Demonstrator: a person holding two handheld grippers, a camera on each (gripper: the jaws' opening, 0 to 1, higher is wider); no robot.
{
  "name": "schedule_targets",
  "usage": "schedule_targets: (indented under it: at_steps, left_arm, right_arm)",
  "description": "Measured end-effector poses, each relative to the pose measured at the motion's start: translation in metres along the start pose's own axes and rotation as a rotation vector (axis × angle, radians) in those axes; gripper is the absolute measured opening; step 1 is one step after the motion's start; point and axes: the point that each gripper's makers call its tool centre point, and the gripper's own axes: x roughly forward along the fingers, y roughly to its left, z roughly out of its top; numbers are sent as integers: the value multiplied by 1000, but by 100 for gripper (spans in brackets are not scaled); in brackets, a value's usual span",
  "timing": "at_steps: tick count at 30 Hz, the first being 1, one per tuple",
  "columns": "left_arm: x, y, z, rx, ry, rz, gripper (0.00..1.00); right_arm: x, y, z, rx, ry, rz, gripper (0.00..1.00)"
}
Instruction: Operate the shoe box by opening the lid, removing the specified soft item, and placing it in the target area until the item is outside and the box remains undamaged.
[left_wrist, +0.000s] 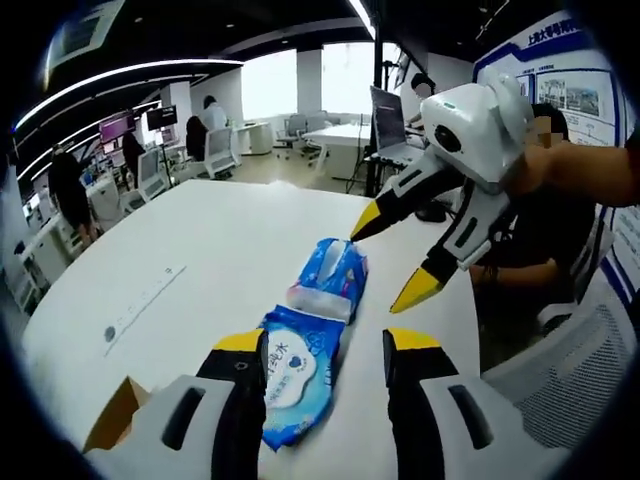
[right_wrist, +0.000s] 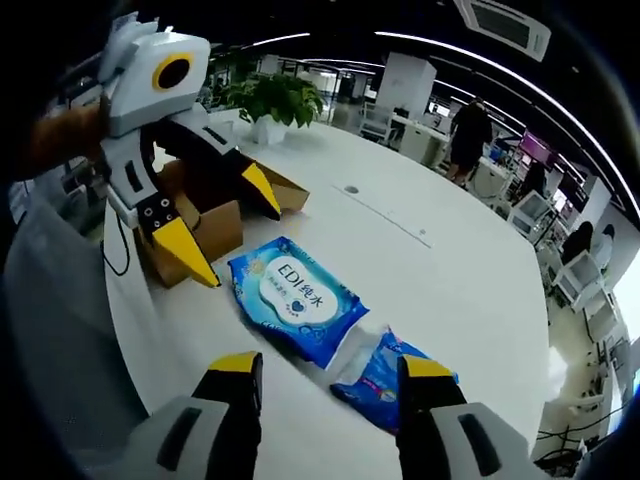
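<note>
Two soft blue wipe packs lie end to end on the white table (left_wrist: 200, 250). In the left gripper view the nearer pack (left_wrist: 298, 385) reaches between the tips of my open left gripper (left_wrist: 326, 345), and the other pack (left_wrist: 335, 275) lies beyond it. My right gripper (left_wrist: 392, 258) comes in from the right, open, its yellow tips just past that farther pack. In the right gripper view the labelled pack (right_wrist: 295, 295) and the crumpled pack (right_wrist: 385, 380) lie ahead of my open right gripper (right_wrist: 330, 365). My left gripper (right_wrist: 225, 222) hovers open by the cardboard shoe box (right_wrist: 215, 225).
A corner of the cardboard box (left_wrist: 110, 420) shows at the table's near edge. A potted plant (right_wrist: 270, 100) stands at one end of the table. A seated person (left_wrist: 545, 230) is close behind the right gripper. Desks, chairs and several people fill the office behind.
</note>
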Motion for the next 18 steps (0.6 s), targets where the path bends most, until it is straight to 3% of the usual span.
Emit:
schedule_targets:
  at_steps: [7, 18]
  left_arm:
    - [-34, 7, 2, -34, -48, 45, 53]
    - [-88, 17, -10, -127, -116, 117, 67]
  right_arm:
    - [3, 21, 7, -3, -22, 41, 55]
    - [10, 57, 29, -51, -68, 138, 61]
